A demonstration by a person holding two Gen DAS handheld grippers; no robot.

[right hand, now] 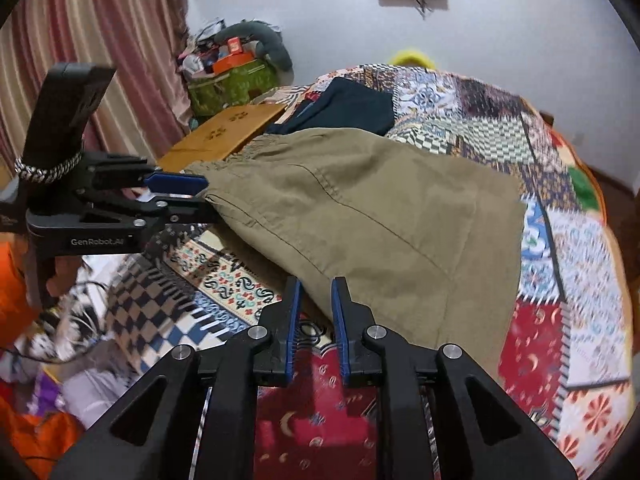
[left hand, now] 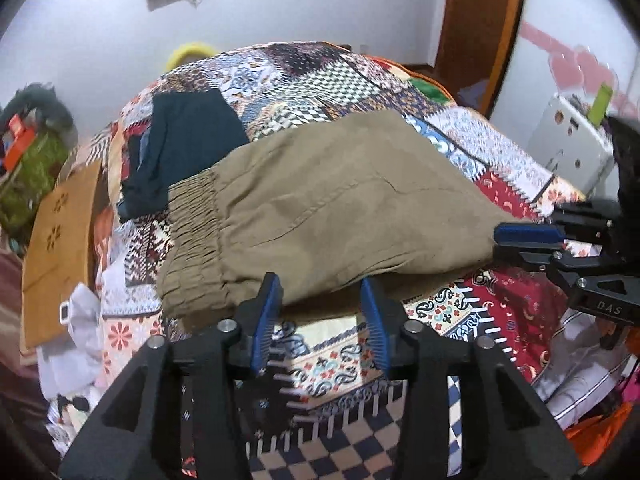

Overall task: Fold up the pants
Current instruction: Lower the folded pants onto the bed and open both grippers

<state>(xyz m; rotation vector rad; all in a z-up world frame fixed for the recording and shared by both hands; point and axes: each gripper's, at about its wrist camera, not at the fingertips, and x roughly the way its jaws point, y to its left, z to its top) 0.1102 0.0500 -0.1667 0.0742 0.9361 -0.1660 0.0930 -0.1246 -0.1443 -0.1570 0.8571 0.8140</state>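
Pants: khaki pants [left hand: 328, 200] lie folded on the patchwork bed quilt [left hand: 332, 76], elastic waistband [left hand: 192, 232] toward the wooden board [left hand: 60, 248].
Left claw [left hand: 320, 300]: jaws spread, at the near hem, gripping nothing.
Right claw [right hand: 314, 300]: jaws parted, straddling the near fabric edge.
Behind: dark folded garment [left hand: 188, 144], touching the pants.

The pants [left hand: 332, 208] lie spread on the bed [left hand: 500, 160], with a folded garment [left hand: 188, 148] behind them toward the wall. The left tongs [left hand: 320, 312] sit at their near edge, the right tongs [right hand: 314, 312] at another edge.
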